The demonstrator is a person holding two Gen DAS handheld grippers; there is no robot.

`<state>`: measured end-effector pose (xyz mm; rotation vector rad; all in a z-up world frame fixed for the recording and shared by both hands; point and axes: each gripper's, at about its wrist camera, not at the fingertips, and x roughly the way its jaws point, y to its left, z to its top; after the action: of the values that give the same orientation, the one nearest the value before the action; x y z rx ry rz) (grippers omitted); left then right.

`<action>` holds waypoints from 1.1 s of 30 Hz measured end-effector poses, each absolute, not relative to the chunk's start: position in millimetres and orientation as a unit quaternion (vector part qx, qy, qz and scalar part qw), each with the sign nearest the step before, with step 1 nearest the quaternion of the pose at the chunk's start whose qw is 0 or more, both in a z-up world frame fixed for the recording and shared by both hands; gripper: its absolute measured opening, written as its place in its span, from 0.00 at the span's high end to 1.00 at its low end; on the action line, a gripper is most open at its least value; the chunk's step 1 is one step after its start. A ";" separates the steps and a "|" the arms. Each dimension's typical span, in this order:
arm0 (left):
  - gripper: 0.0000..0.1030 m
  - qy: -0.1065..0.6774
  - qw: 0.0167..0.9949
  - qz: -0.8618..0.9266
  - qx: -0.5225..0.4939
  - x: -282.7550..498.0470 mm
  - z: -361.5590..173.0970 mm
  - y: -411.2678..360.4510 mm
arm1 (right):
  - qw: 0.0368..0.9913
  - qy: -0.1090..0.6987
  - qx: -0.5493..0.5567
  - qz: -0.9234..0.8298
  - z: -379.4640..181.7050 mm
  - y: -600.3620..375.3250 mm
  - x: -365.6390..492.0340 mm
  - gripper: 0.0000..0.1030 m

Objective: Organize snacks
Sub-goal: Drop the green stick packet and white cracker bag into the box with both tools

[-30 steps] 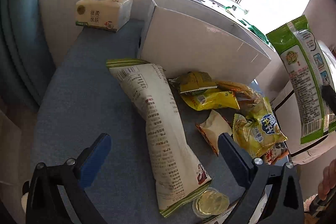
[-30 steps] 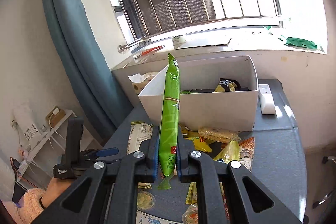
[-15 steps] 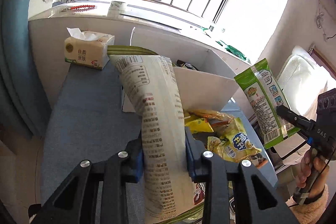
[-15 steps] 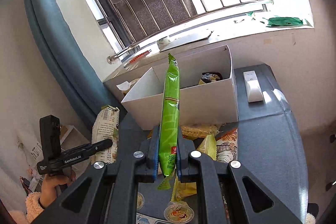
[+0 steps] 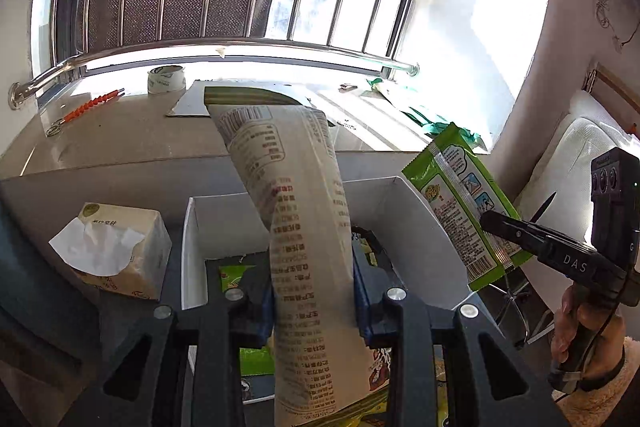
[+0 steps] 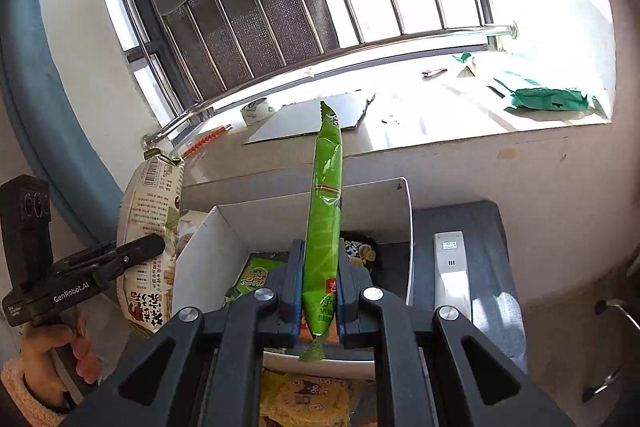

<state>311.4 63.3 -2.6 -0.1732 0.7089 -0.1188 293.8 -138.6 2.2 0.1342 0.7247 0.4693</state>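
My left gripper (image 5: 313,291) is shut on a long cream snack bag (image 5: 298,219) printed with text, held upright over the open white box (image 5: 192,251). In the right wrist view that cream bag (image 6: 150,227) hangs at the left, beside the box (image 6: 408,227). My right gripper (image 6: 319,291) is shut on a slim green snack packet (image 6: 326,219), standing on end above the box. From the left wrist view, the green packet (image 5: 464,203) shows at the right. Inside the box lie a green packet (image 6: 256,277) and a dark one (image 6: 360,251).
A tissue pack (image 5: 116,251) stands left of the box. A white remote (image 6: 452,275) lies on the grey table right of it. A round snack pack (image 6: 308,401) sits below the box's near wall. Tape roll (image 5: 166,79) and cardboard rest on the windowsill.
My left gripper closed on the cream bag lying on the table and lifted it over the box. My right gripper carried the green packet forward until it stands above the box.
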 end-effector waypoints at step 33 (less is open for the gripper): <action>0.00 0.309 0.945 -0.072 -0.077 143.3 -26.9 20.1 | 0.918 0.322 -0.008 0.233 -30.4 -173.8 132.3 0.00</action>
<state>143.3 20.1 -26.9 -0.1559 0.6291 -0.1465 132.3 -173.8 -30.4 -0.0156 0.6632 0.4783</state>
